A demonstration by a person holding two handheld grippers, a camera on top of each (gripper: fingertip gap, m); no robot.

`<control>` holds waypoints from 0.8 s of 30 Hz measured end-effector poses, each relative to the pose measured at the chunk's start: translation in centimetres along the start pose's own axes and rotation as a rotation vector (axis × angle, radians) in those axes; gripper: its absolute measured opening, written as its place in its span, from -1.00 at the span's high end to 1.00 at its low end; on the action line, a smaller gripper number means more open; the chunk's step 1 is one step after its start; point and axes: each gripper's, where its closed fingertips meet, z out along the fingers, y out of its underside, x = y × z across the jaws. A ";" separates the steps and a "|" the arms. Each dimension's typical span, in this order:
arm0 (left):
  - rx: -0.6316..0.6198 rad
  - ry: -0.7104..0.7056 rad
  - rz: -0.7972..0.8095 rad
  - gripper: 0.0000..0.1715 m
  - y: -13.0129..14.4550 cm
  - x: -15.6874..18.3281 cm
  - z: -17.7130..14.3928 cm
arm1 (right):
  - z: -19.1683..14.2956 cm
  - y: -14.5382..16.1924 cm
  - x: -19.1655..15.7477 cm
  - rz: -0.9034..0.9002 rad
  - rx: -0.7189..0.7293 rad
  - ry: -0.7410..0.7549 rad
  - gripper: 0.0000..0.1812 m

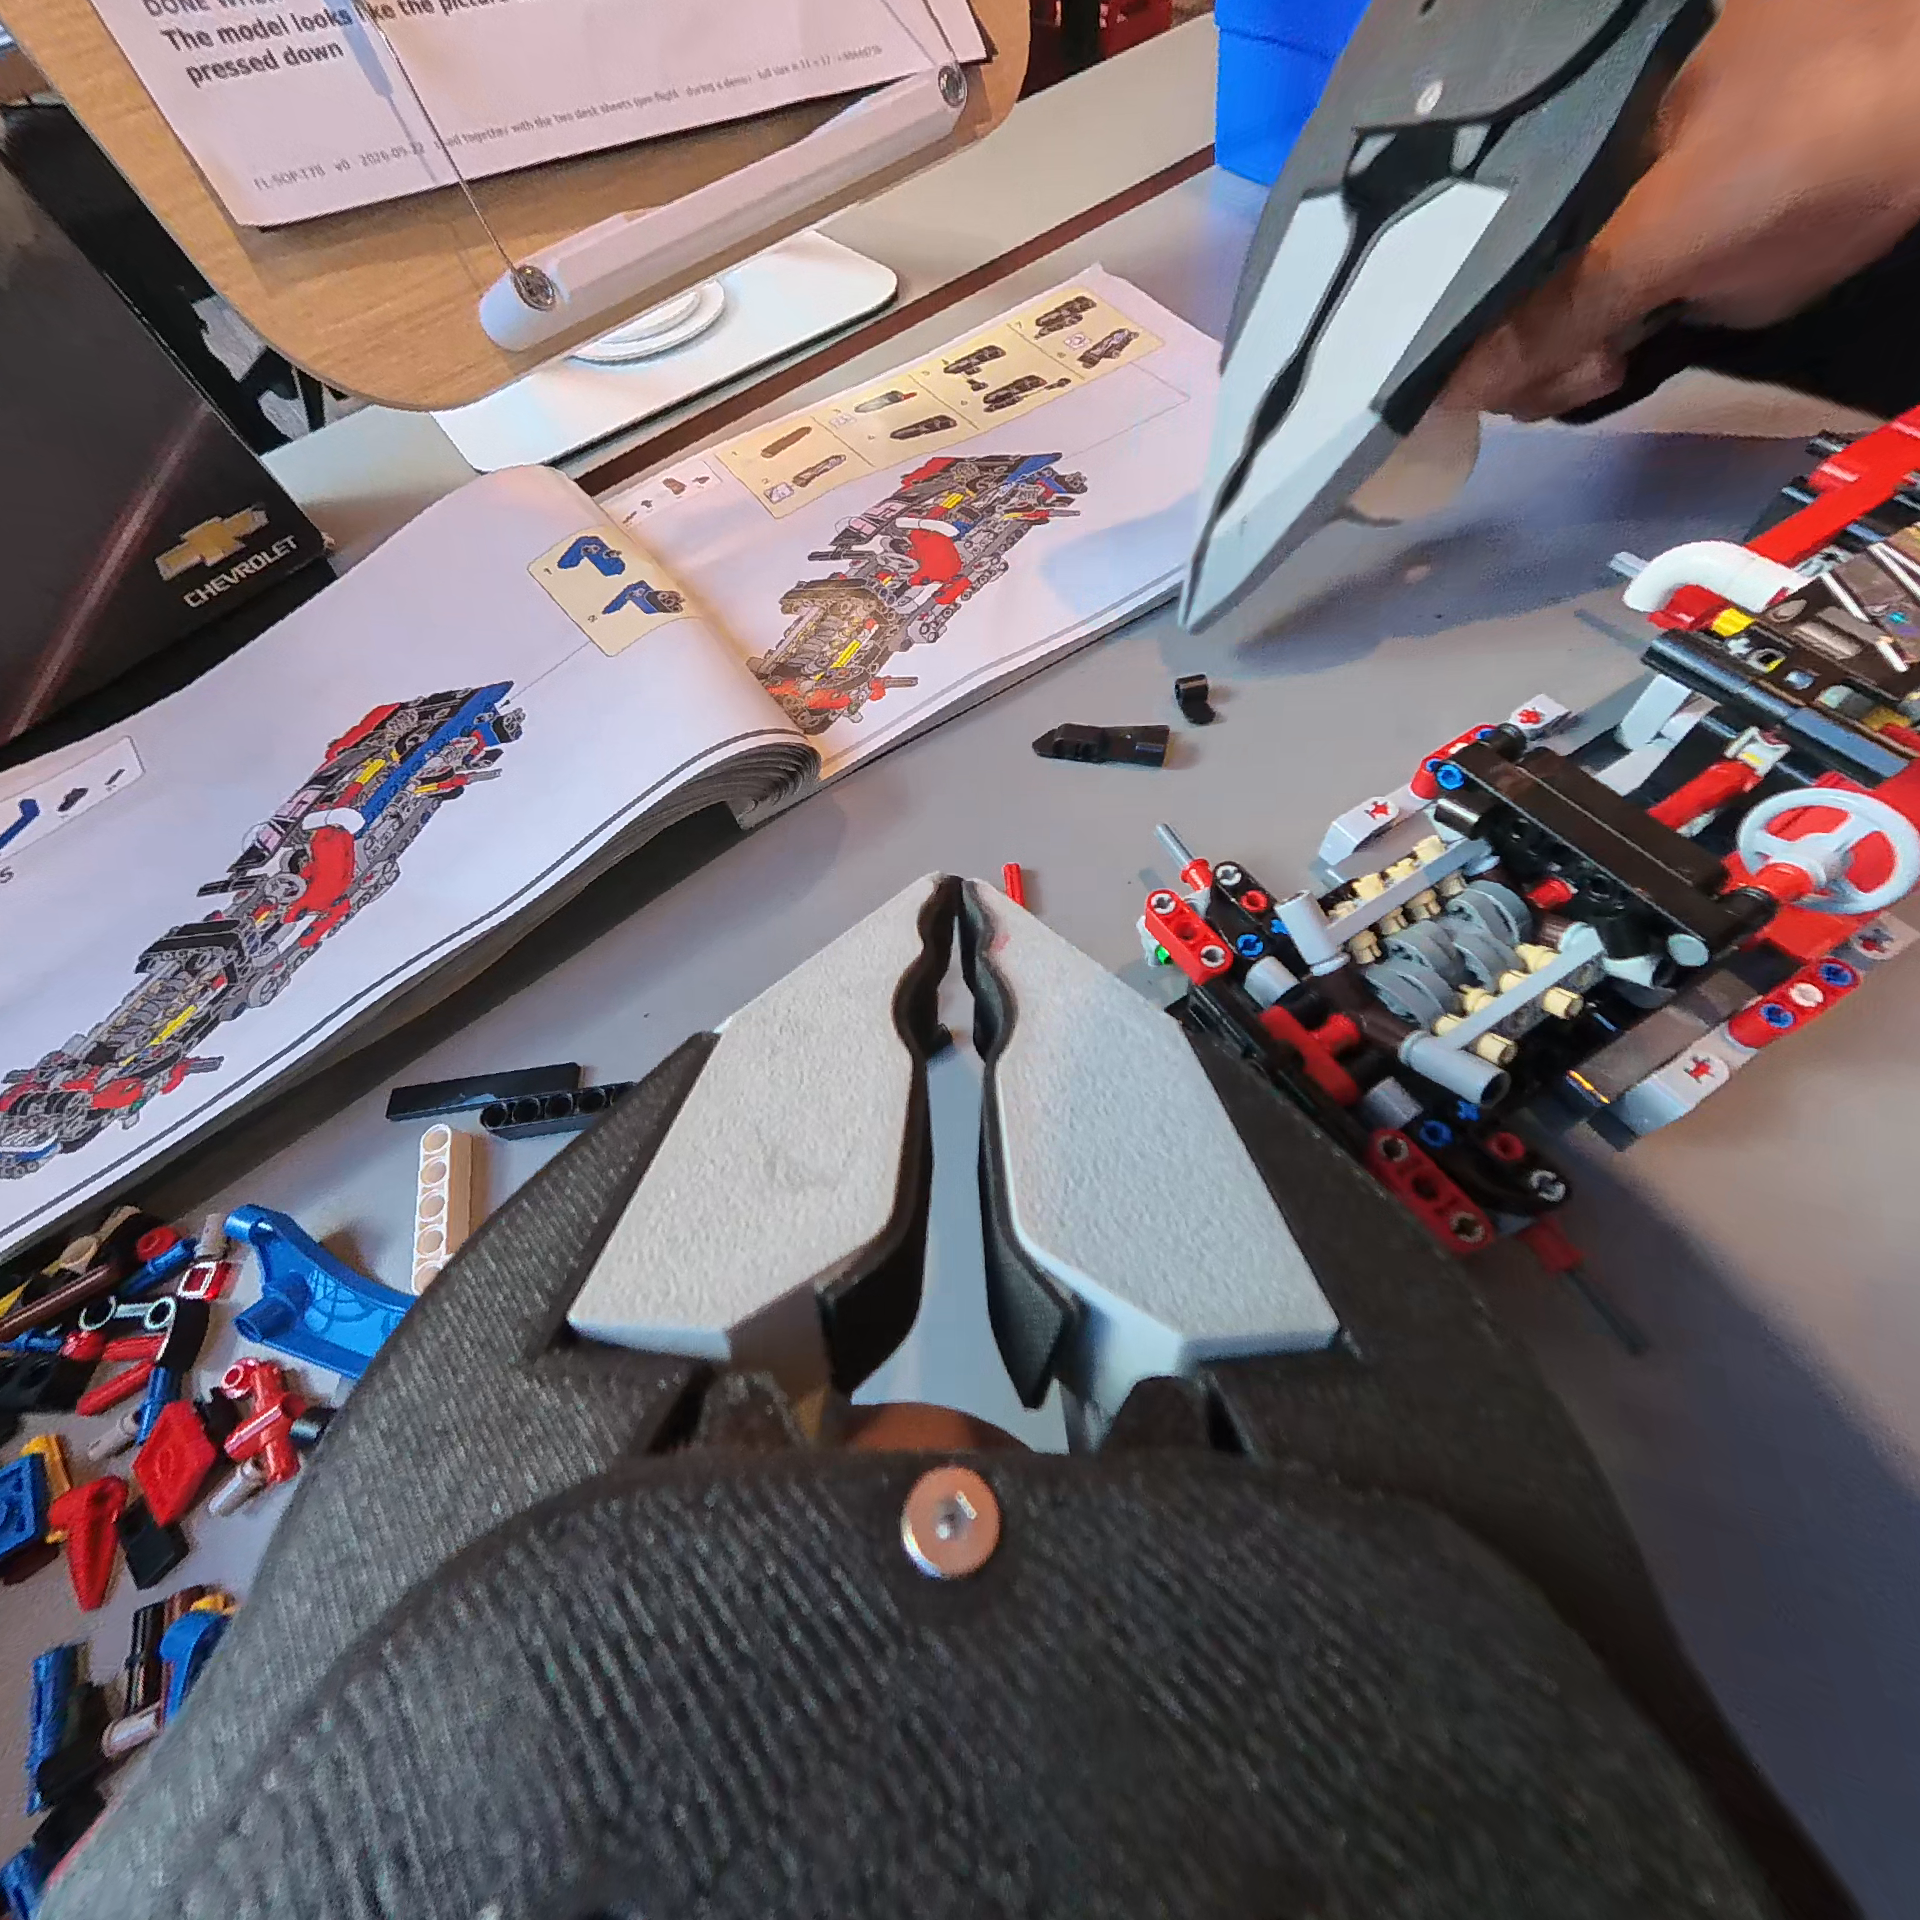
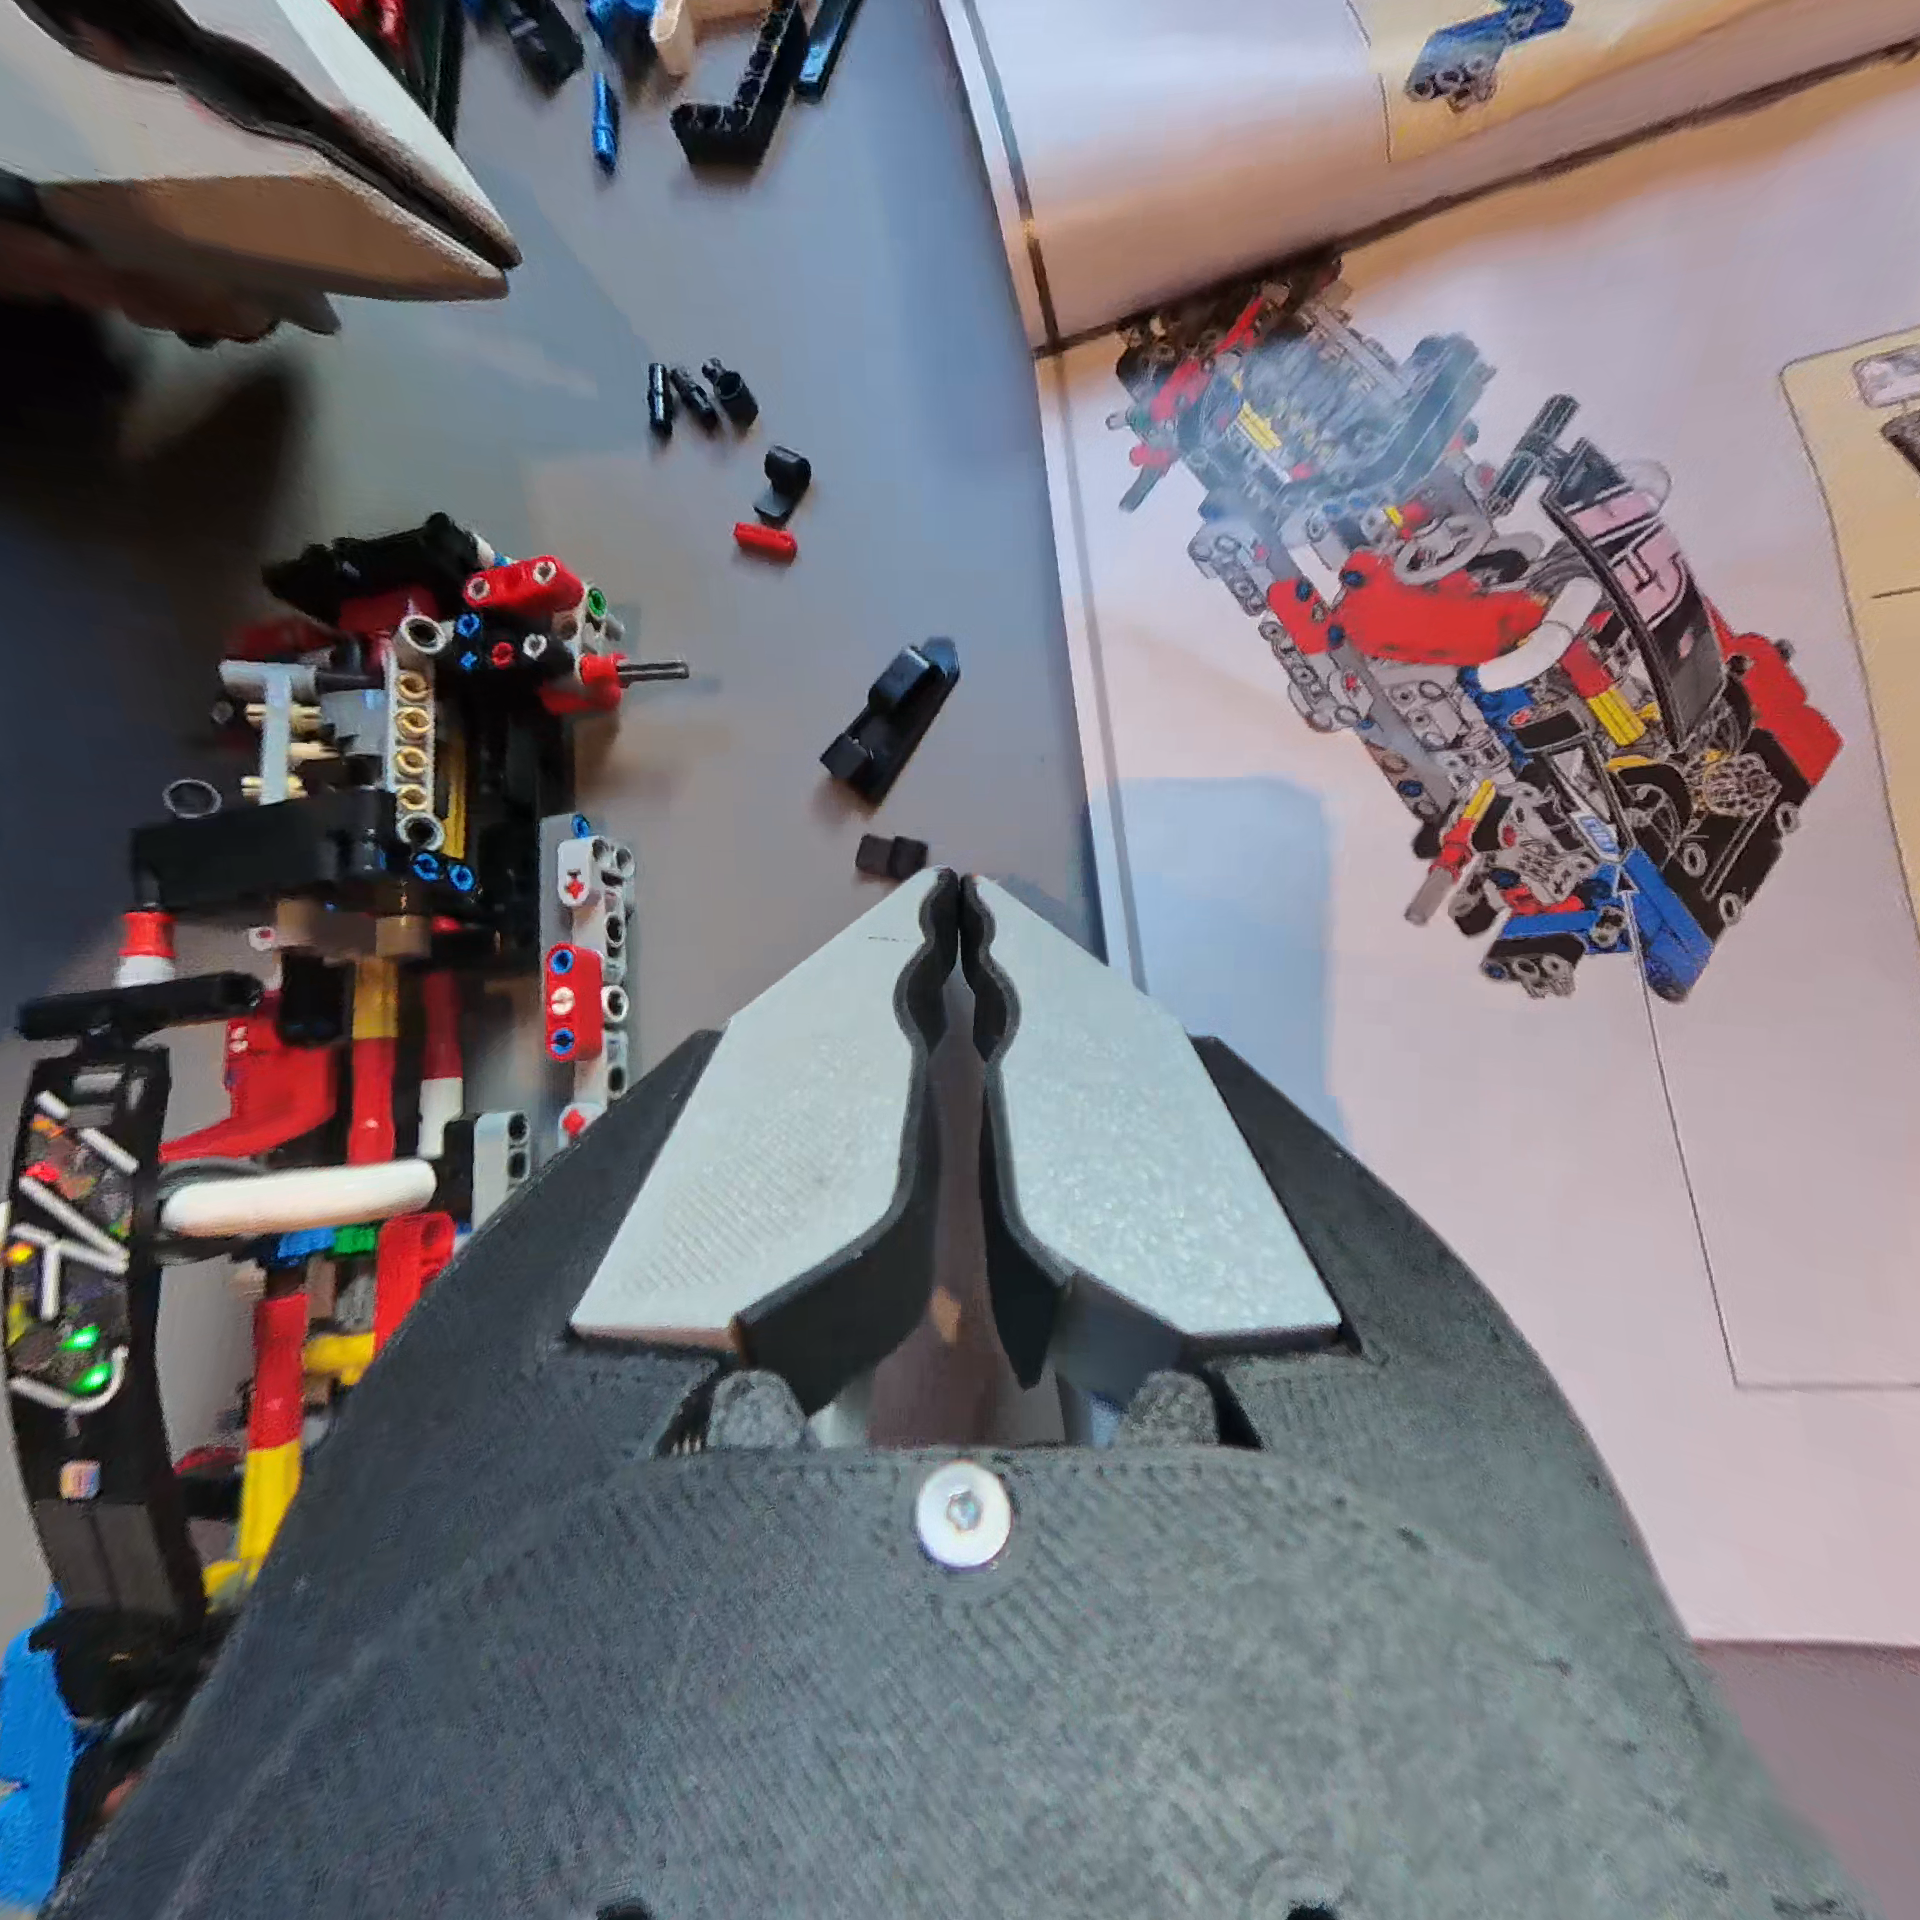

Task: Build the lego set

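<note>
The partly built red, black and grey Lego car (image 1: 1558, 935) lies on the grey table at the right; in the right wrist view it lies at the left (image 2: 364, 831). My left gripper (image 1: 958, 894) is shut and empty, just left of the car's front end, with a red pin (image 1: 1013, 883) beside its tips. My right gripper (image 2: 958, 894) is shut and empty, its tips just short of a small black piece (image 2: 891, 854). It also shows in the left wrist view (image 1: 1195, 613), tilted down over that piece (image 1: 1195, 696). A longer black piece (image 1: 1101, 743) lies close by (image 2: 894, 717).
The open instruction booklet (image 1: 520, 727) lies behind the grippers (image 2: 1455, 727). A pile of loose parts (image 1: 125, 1403), a blue piece (image 1: 301, 1288), a black beam (image 1: 499, 1096) and a white beam (image 1: 436, 1195) lie at the left. A black box (image 1: 125, 499) and a paper stand (image 1: 675, 301) stand behind. Measured from the fingertips, the blue piece (image 1: 301, 1288) is 15 centimetres or so from the left gripper and 30 centimetres from the right.
</note>
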 end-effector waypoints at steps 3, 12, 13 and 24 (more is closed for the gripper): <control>-0.009 -0.006 -0.008 1.00 0.3 -0.3 0.2 | 1.9 -0.3 -2.2 0.019 -0.014 -0.124 1.00; -0.004 0.005 -0.052 1.00 0.2 -0.6 0.1 | -0.3 -2.7 -4.9 -0.049 0.059 -0.223 1.00; -0.007 0.007 -0.048 1.00 0.3 -0.5 0.2 | -0.3 -2.2 -5.4 -0.062 0.045 -0.259 1.00; -0.019 0.012 -0.044 1.00 0.5 -0.4 0.4 | 3.8 -0.6 -6.9 -0.274 -0.093 -0.215 0.89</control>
